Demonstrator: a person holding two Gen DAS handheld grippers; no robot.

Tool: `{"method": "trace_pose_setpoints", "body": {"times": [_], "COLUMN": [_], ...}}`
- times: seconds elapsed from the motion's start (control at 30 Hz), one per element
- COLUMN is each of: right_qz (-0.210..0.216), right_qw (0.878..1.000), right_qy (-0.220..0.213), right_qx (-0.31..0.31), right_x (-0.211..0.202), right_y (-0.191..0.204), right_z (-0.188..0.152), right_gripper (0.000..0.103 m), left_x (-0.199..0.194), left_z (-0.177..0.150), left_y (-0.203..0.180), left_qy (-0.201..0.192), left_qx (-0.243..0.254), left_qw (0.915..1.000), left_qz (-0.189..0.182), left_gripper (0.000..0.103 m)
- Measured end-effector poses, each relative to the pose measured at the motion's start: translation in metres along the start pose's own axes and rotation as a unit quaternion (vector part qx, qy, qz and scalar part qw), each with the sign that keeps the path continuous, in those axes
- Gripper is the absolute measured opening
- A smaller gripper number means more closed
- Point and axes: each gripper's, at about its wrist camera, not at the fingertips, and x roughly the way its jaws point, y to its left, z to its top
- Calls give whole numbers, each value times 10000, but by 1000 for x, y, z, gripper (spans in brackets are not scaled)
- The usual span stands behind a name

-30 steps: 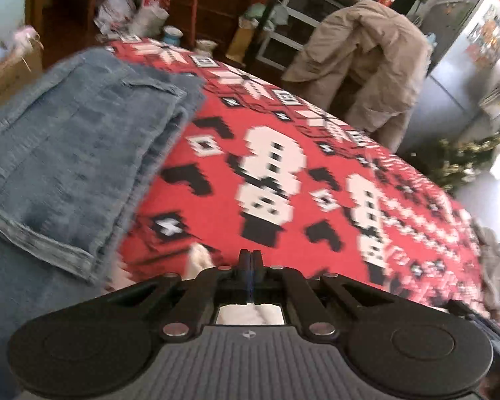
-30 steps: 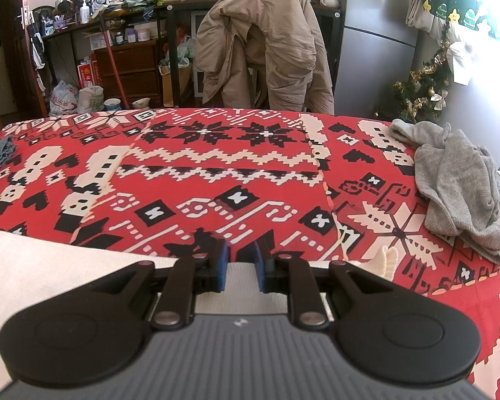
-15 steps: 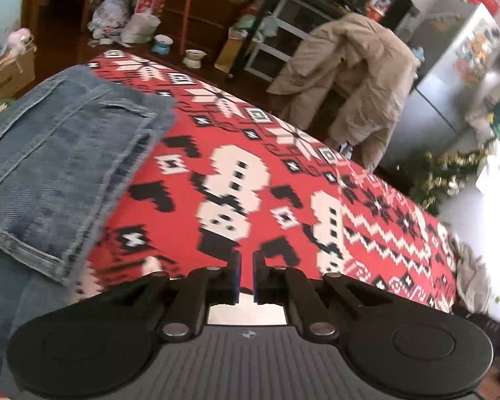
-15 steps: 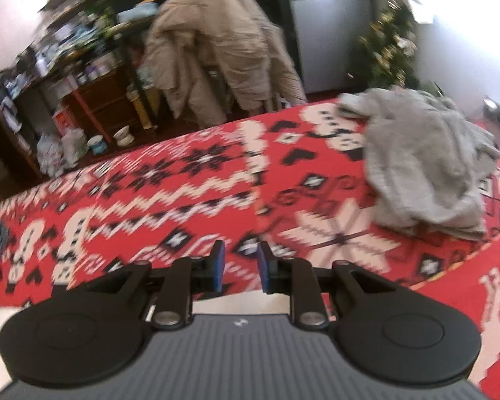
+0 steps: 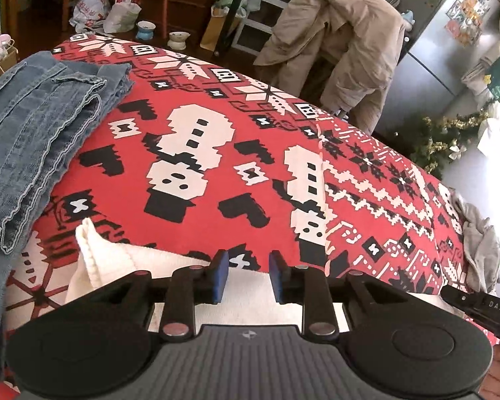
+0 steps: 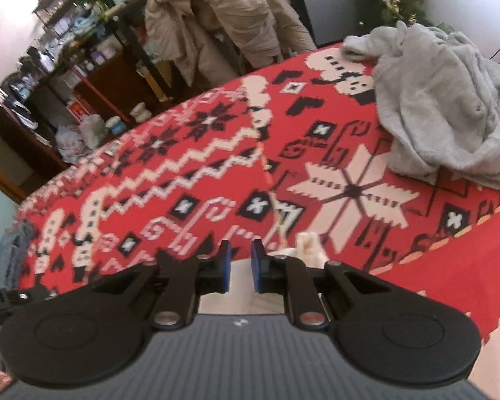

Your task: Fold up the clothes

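A wide surface covered by a red cloth with white and black knitted-style snowflake and zigzag patterns (image 5: 216,180) carries three garments: folded blue denim jeans (image 5: 33,133) at its left end, a crumpled grey sweatshirt (image 6: 443,106) at its right end, and a white knitted textile (image 5: 116,260) spread along the near edge

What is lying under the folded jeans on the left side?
The folded jeans rest on the red patterned cloth; more denim shows at their near edge. What the cloth covers cannot be seen.
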Motion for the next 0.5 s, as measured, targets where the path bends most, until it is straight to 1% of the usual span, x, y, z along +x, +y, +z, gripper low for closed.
{"method": "trace_pose_setpoints", "body": {"times": [0.1, 0.17, 0.2, 0.23, 0.3, 0.4, 0.5], "right_qz": [-426, -578, -654, -730, -837, -626, -162], "right_qw": [9989, 9974, 9964, 9954, 9934, 9933, 9954], "right_qy": [-163, -231, -265, -322, -422, -520, -579], "right_qx": [136, 360, 472, 539, 657, 826, 742], "right_x": [-3, -4, -5, -7, -11, -25, -42], "right_y": [-10, -22, -28, -34, -43, -51, -42], "right_z": [4, 8, 10, 13, 16, 21, 22], "right_gripper": [7, 5, 6, 11, 11, 13, 13], "left_x": [1, 2, 2, 2, 2, 0, -3], "left_z": [2, 3, 3, 3, 3, 2, 2], "left_y": [3, 3, 4, 4, 3, 0, -4], "left_qy": [16, 21, 23, 25, 16, -21, -68], "left_qx": [-57, -81, -89, -94, -83, -57, -27], "left_qw": [10000, 10000, 10000, 10000, 10000, 10000, 10000], "left_qz": [0, -3, -3, -1, 23, 31, 27], "left_gripper": [26, 26, 26, 26, 26, 26, 26]}}
